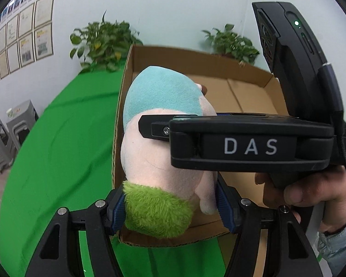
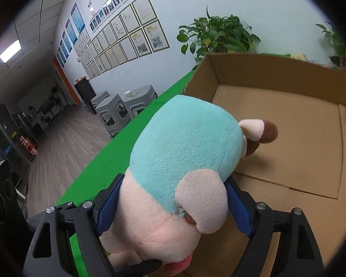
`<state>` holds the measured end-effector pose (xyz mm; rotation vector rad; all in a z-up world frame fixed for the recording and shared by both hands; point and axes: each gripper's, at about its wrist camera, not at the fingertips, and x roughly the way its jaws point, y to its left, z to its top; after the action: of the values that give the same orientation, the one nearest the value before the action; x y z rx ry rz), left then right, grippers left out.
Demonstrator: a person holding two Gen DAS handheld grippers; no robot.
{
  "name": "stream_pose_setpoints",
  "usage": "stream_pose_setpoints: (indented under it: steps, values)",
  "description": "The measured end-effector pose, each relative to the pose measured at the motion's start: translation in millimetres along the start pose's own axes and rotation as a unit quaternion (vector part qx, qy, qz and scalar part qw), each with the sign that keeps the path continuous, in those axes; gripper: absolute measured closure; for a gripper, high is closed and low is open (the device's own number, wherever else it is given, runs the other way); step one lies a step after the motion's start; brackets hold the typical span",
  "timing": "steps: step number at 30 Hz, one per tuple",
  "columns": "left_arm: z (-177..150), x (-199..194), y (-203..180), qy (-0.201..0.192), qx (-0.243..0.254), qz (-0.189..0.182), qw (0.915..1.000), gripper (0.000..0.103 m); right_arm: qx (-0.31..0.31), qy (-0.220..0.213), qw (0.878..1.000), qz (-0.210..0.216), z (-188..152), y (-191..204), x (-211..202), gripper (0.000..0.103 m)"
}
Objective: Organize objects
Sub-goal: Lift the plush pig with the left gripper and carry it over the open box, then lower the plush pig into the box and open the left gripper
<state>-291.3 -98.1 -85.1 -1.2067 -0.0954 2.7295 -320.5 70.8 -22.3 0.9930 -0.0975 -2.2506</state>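
A plush toy with a teal back, pink body and fuzzy green end hangs over the near left corner of an open cardboard box. My left gripper is shut on its green end, a blue pad on each side. In the right wrist view my right gripper is shut on the pink and teal body of the plush toy, above the box floor. The right tool's black housing marked DAS crosses the left wrist view, held by a hand. The toy's front is hidden.
The box stands on a green cloth table. Two potted plants stand at the table's back against the wall. Grey stools stand on the wooden floor left of the table. Nothing else shows inside the box.
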Motion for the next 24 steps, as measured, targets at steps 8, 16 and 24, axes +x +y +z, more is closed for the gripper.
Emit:
stream_pose_setpoints:
  steps: [8, 16, 24]
  values:
    - [-10.8, 3.9, 3.3, 0.003, 0.017, 0.009, 0.9998, 0.046, -0.028, 0.011, 0.999, -0.019, -6.4, 7.2, 7.6, 0.022]
    - [-9.8, 7.4, 12.7, 0.02, 0.016, 0.025, 0.9994, 0.052, -0.028, 0.016, 0.999, -0.032, -12.6, 12.1, 15.6, 0.013]
    - [-34.9, -22.4, -7.1, 0.012, 0.006, 0.019, 0.9997, 0.04, 0.006, -0.025, 0.997, -0.068, -9.7, 5.7, -44.3, 0.0]
